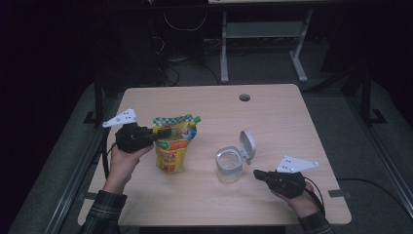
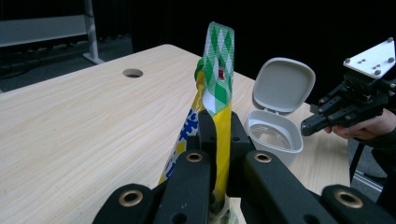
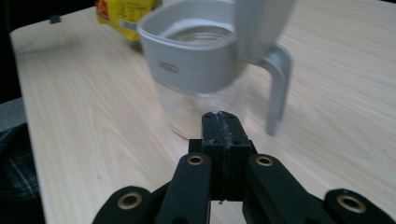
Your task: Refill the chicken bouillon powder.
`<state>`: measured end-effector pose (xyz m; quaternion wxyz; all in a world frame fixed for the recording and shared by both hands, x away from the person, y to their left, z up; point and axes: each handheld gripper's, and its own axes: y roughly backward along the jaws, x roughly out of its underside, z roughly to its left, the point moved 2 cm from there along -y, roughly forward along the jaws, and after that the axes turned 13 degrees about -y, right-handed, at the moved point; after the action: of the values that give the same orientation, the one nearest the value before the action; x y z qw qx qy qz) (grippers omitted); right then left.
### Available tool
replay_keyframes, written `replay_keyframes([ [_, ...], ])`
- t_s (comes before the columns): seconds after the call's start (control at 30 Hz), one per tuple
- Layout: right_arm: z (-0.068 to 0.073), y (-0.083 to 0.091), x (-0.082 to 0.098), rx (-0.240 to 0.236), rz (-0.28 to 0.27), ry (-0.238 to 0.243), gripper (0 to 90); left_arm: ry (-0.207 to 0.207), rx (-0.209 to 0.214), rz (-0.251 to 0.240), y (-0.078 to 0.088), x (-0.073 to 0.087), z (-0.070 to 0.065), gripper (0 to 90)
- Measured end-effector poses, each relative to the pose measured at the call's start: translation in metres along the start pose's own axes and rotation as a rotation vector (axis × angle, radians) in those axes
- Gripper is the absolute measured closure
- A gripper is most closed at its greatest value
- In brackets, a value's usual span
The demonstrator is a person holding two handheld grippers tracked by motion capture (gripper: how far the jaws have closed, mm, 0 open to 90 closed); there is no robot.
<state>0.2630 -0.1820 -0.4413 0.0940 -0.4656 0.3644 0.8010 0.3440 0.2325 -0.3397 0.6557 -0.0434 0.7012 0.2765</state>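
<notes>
Left claw [image 1: 157, 133] clamped on the yellow pouch [image 1: 173, 145], holding it upright on the surface [image 1: 272, 112]. Right claw [image 1: 257, 173] clenched with nothing in it, just beside the open-lidded clear container [image 1: 230, 163], which stands between both claws.

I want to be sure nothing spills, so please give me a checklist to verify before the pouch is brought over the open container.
1. Left gripper holds the yellow pouch firmly: ok, its jaws are shut on the pouch's edge.
2. Container lid is open: ok, it is flipped up and back.
3. Container stands upright on the table: ok.
4. Right gripper is clear of the container: ok, jaws shut on nothing, just beside it, not touching.
5. Pouch's green spout is opened: cannot tell.
6. Container is steadied against tipping: not ok, nothing holds it.
</notes>
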Motion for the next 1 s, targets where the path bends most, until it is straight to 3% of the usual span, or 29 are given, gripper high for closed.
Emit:
replay_keyframes([
  [0.6,0.035,-0.01,-0.021,-0.114,-0.027,0.072,89.9,0.006,0.036,-0.04,0.005,-0.012,-0.008,90.0],
  [1.0,0.056,-0.03,-0.037,-0.127,-0.03,0.09,89.9,-0.006,0.05,-0.046,0.01,-0.023,-0.013,90.0],
])
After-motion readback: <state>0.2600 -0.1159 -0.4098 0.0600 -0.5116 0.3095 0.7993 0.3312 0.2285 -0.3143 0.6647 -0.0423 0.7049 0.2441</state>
